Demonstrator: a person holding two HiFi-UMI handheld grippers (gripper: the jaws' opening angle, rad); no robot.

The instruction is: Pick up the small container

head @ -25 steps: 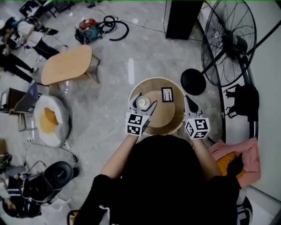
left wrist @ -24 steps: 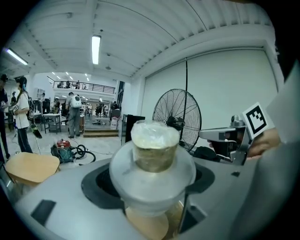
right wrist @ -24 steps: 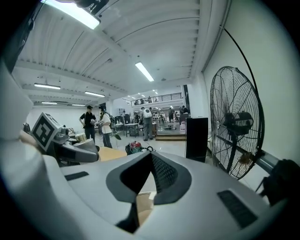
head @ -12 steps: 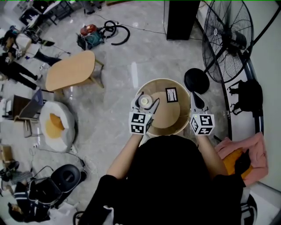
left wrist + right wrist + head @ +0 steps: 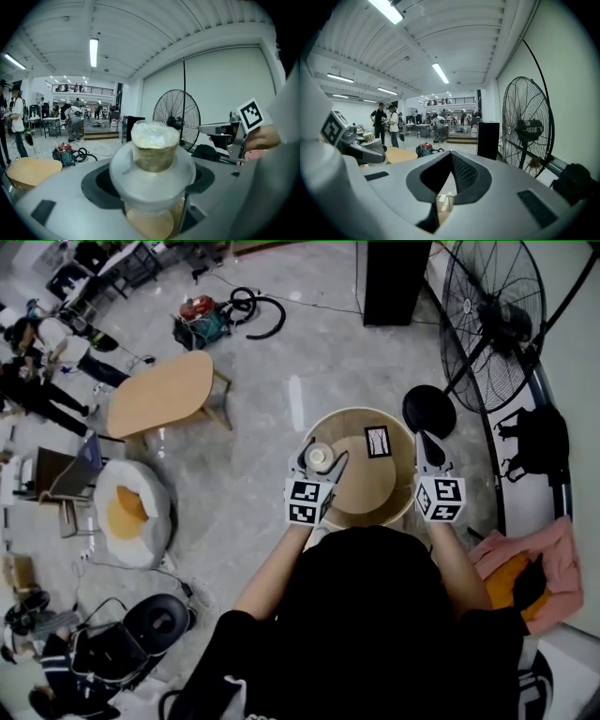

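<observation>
The small container, a clear cup with a film-covered top, is over the left part of the round wooden table. My left gripper is shut on it. In the left gripper view the container stands upright between the jaws, with the tabletop below it. My right gripper hangs over the table's right rim. In the right gripper view its jaws meet at the tips with nothing between them. That view also shows the left gripper holding the container.
A small dark-framed card lies at the table's far side. A large standing fan with a black round base is close on the right. A low wooden table and a white seat stand to the left.
The head view has drifted, so everything sits a little further right in frame. The left gripper stays shut on the container over the table's left part; the right gripper keeps its place.
</observation>
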